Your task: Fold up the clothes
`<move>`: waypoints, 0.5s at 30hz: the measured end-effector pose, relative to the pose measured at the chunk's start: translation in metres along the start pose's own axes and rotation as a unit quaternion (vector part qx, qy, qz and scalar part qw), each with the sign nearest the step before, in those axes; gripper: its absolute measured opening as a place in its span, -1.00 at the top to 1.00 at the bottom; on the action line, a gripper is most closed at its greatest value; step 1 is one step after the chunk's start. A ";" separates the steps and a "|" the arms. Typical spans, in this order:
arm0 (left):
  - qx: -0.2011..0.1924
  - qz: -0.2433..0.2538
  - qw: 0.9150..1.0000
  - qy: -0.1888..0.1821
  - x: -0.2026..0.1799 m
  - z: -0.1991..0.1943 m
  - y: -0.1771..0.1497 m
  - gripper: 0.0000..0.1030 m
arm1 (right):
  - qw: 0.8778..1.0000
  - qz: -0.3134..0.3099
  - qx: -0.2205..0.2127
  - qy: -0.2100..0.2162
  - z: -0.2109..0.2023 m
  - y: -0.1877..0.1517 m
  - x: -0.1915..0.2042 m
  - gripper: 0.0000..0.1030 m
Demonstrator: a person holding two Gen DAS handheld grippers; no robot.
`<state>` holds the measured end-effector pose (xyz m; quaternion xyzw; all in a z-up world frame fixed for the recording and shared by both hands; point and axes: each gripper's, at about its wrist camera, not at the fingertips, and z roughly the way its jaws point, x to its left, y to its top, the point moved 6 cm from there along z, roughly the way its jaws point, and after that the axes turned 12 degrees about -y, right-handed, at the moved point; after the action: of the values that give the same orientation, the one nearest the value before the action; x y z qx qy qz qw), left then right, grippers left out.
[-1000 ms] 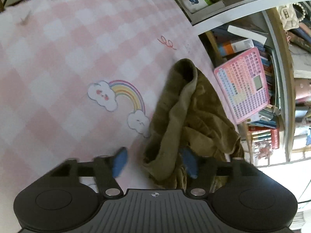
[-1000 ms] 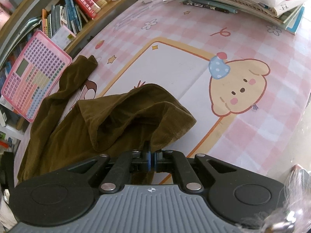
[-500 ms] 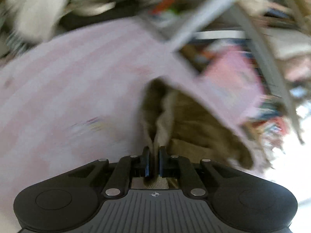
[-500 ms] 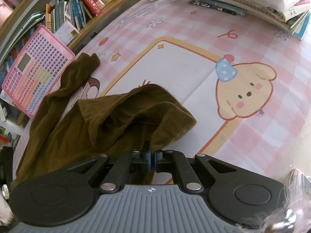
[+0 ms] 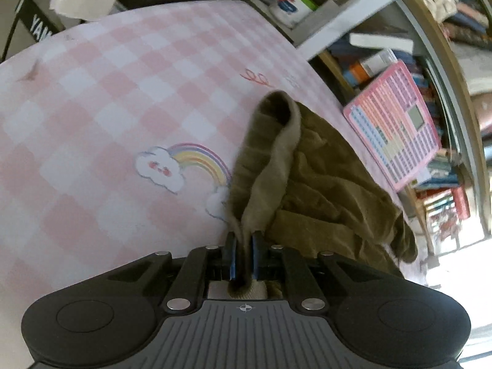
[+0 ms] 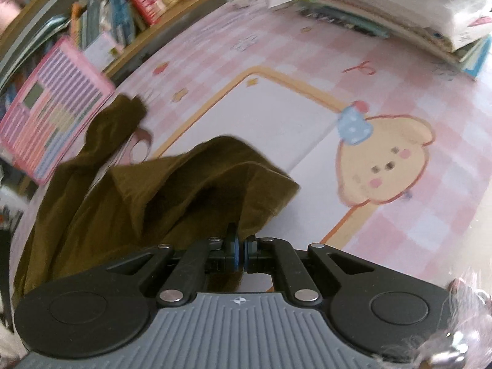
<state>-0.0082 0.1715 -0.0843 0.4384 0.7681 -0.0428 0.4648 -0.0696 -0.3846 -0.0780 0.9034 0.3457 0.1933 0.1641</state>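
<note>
Holding the garment (image 5: 310, 184) at two points, we are pinching it with both claws: the left gripper (image 5: 243, 253) is clenched on a pale, twisted band of cloth, its jaws having just been closing with that band between them, and the right gripper (image 6: 240, 250) is clamped on a hem of the darker side. The garment is lying bunched on the mat (image 5: 107, 107), just beside the rainbow (image 5: 196, 161) print, its far end reaching toward the pink toy (image 5: 396, 126) at the mat's edge.

We are judging the risks here. The left claw is gripping a rolled, ropy bunch, not a flat edge, so lifting could pull the cloth up twisted and leave the fold crooked. The right pinch is sitting close to the hem, where thin cloth could slip free under tension.

The cloth is looking soft, olive-brown, velvety and heavily creased, with a lighter underside. The mat is smooth, checked pink and white.
</note>
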 end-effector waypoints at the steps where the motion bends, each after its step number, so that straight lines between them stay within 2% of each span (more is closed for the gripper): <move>1: -0.003 0.002 1.000 0.003 0.002 -0.002 0.002 0.83 | 1.000 -0.002 0.000 0.002 0.000 -0.002 0.002 0.94; 5: 0.003 0.014 1.000 0.011 0.000 -0.002 0.004 0.82 | 1.000 -0.009 -0.002 0.009 -0.002 -0.010 0.008 0.94; 9: 0.008 0.018 1.000 0.011 -0.001 -0.002 0.002 0.72 | 1.000 0.003 -0.006 0.002 -0.002 -0.006 0.001 0.94; 13: 0.015 0.020 0.999 0.021 0.001 -0.007 0.005 0.33 | 1.000 0.004 -0.008 -0.004 -0.003 -0.007 0.001 0.94; 15: 0.004 0.027 0.999 0.031 0.000 -0.015 0.011 0.24 | 1.000 0.005 -0.010 -0.007 -0.005 -0.008 0.002 0.94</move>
<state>-0.0098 0.1853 -0.0720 0.4622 0.7698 -0.0196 0.4398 -0.0755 -0.3769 -0.0766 0.9048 0.3382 0.1915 0.1743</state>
